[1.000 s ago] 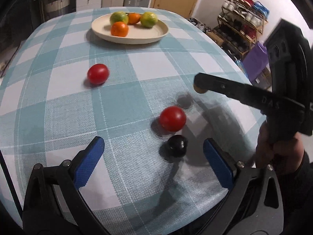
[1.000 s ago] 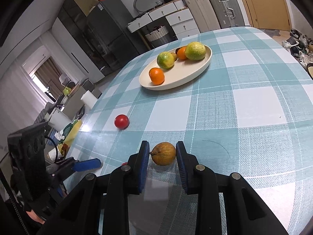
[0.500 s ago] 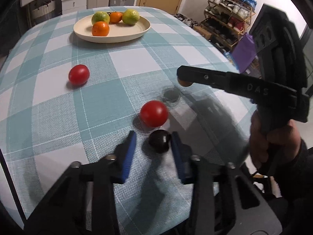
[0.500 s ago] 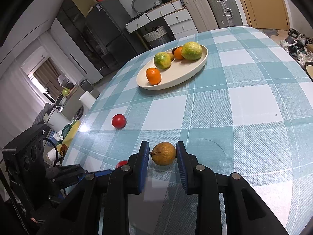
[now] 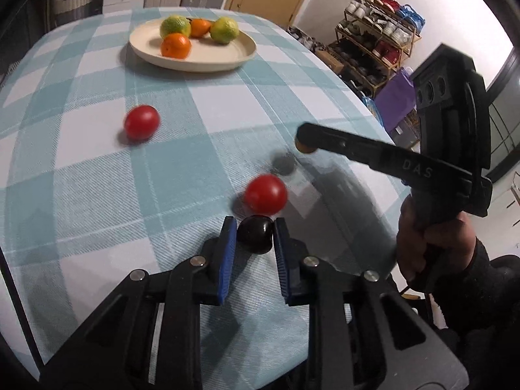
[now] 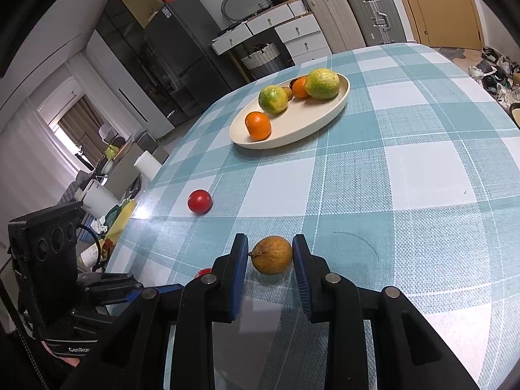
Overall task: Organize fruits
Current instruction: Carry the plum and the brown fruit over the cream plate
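In the left wrist view my left gripper (image 5: 253, 235) is shut on a small dark plum (image 5: 255, 234), its blue pads pressing both sides. A red tomato (image 5: 266, 194) lies just beyond it, and a second tomato (image 5: 142, 125) lies further left. In the right wrist view my right gripper (image 6: 270, 255) is shut on a brownish-yellow fruit (image 6: 272, 254) held above the checked cloth. The cream plate (image 6: 312, 125) at the far side carries two green-yellow citrus, oranges and a small brown fruit. The far tomato (image 6: 199, 201) shows left of the right gripper.
A teal and white checked cloth (image 5: 227, 104) covers the round table. The right gripper's body and the person's hand (image 5: 432, 237) stand at the table's right edge. A shoe rack (image 5: 377, 48), drawers and suitcases (image 6: 364, 16) lie beyond the table.
My left gripper's jaws went from wide open to shut on the dark plum, and it tipped slightly toward the table. The right gripper kept still with its fruit.
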Demonstrator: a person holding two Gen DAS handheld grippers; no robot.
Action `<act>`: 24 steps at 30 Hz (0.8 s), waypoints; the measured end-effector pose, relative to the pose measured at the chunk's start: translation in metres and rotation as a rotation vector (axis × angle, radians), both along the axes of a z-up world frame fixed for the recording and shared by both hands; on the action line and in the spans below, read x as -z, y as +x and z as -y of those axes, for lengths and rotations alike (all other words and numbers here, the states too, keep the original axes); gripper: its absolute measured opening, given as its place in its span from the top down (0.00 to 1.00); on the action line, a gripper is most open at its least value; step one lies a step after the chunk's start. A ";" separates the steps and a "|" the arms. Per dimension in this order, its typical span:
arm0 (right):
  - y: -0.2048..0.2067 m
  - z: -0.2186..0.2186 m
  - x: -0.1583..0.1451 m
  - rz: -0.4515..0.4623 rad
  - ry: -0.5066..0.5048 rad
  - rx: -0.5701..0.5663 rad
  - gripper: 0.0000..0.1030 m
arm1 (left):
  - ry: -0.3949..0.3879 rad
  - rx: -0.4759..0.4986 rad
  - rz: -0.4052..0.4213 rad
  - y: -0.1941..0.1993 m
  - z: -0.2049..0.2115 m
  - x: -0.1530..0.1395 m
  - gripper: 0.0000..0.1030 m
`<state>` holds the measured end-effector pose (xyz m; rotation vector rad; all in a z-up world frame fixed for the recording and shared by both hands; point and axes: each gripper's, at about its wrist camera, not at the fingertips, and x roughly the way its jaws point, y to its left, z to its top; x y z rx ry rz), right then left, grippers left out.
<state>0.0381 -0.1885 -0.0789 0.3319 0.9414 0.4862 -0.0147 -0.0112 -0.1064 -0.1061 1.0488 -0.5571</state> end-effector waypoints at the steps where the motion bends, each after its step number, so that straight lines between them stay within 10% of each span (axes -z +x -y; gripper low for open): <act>1: 0.001 -0.001 0.000 0.000 0.002 -0.003 0.72 | -0.004 -0.002 0.002 0.002 -0.004 -0.002 0.80; 24: 0.060 -0.006 -0.027 0.059 0.076 -0.025 0.72 | -0.105 -0.162 0.161 0.108 -0.055 -0.070 0.80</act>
